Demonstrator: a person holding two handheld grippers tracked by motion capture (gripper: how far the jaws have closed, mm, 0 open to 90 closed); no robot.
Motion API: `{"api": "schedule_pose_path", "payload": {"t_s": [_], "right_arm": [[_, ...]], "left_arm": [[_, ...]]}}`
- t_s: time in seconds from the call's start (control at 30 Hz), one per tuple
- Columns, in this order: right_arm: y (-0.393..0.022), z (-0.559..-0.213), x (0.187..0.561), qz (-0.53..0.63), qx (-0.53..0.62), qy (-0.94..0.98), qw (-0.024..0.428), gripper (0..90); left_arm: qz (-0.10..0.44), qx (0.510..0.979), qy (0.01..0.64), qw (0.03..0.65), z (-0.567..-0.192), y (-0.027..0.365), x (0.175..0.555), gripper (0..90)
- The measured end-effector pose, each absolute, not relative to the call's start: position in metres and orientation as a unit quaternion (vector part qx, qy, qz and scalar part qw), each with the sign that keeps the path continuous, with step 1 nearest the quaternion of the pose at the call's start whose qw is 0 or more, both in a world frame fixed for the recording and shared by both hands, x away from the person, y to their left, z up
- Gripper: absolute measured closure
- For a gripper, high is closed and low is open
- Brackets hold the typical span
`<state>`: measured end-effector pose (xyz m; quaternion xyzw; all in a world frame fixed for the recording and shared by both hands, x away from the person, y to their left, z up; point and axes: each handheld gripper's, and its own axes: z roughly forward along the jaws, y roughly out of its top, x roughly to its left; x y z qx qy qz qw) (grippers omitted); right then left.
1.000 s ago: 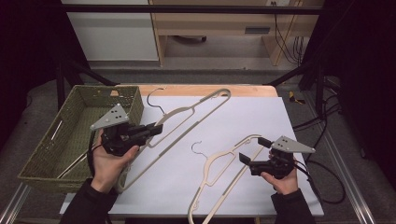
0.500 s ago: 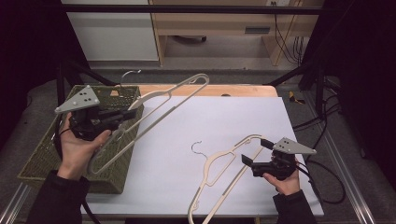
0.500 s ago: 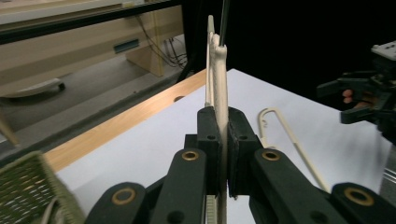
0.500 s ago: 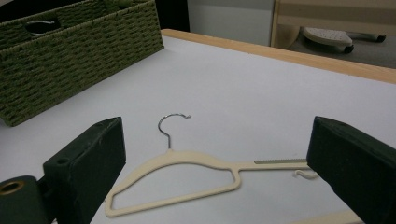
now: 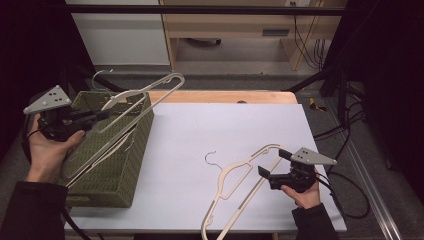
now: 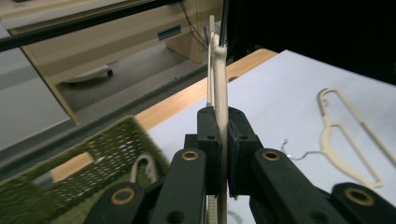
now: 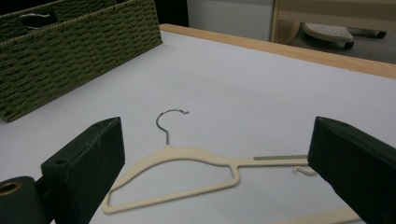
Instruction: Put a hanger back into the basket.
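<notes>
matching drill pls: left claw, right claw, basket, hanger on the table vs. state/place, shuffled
1. left claw
2. right claw
3. basket
4. table hanger

a. lies flat on the white table top
b. open, nothing between its pads
c. shut on a cream hanger, held over the basket
d. green woven, at the table's left edge

Pairs: 1-c, 2-b, 3-d, 4-a

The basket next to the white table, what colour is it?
The basket is olive green with a woven pattern. It shows best in the high view.
</notes>
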<state>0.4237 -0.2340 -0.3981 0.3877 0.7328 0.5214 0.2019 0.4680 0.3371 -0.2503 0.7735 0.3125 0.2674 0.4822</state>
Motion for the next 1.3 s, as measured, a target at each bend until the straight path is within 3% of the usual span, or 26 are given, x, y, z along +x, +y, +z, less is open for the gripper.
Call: {"api": "schedule_pose_path", "payload": {"t_s": [0.63, 1.3], "right_arm": [[-0.234, -0.401, 0.426, 0.516, 0.386, 0.738, 0.200, 4.4], [-0.232, -0.401, 0.426, 0.515, 0.387, 0.738, 0.200, 4.4]], "left_arm": [[0.298, 0.769, 0.362, 0.435, -0.288, 0.401, 0.480, 85.3], [0.319, 0.796, 0.352, 0.376, -0.325, 0.407, 0.476, 85.3]]}}
